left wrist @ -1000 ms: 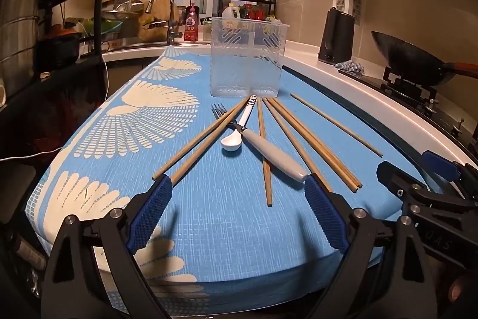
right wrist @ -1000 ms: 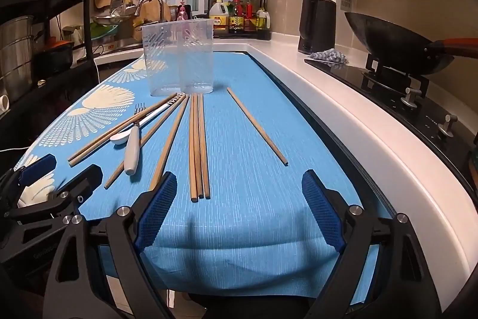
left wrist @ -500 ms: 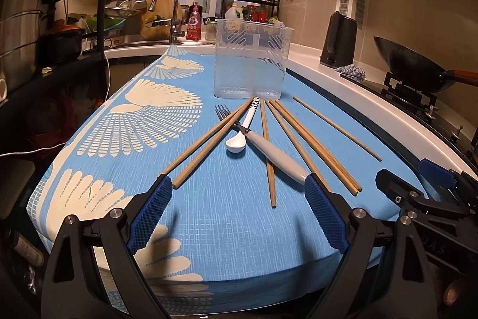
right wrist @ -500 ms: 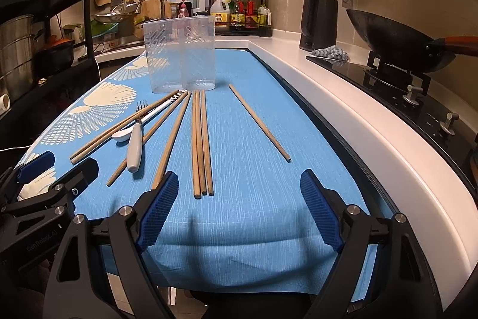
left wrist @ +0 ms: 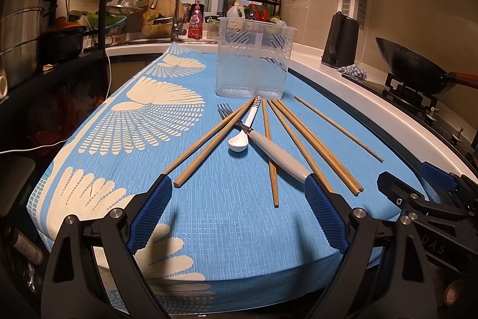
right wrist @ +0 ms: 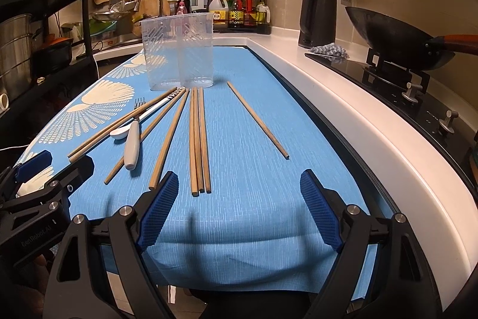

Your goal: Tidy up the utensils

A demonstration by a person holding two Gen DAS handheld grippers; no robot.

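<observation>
Several wooden chopsticks (left wrist: 301, 136) (right wrist: 197, 136) lie fanned on the blue cloth (left wrist: 227, 214). Among them lie a fork with a grey handle (left wrist: 276, 153) (right wrist: 133, 144) and a white spoon (left wrist: 243, 136) (right wrist: 121, 133). A clear plastic two-compartment utensil holder (left wrist: 252, 65) (right wrist: 178, 50) stands upright and empty behind them. One chopstick (right wrist: 257, 120) lies apart on the right. My left gripper (left wrist: 239, 213) is open and empty near the cloth's front edge, just before the fork handle. My right gripper (right wrist: 239, 210) is open and empty, just before the chopstick ends.
A white counter edge (right wrist: 373, 127) runs along the right, with a stove and wok (right wrist: 397, 35) and a black kettle (right wrist: 318, 17) behind. A sink with faucet (left wrist: 173, 11) lies far back. A dark shelf rack (left wrist: 44, 20) stands left.
Both grippers have moved slightly forward toward the utensils and stay open. The utensils have not moved.
</observation>
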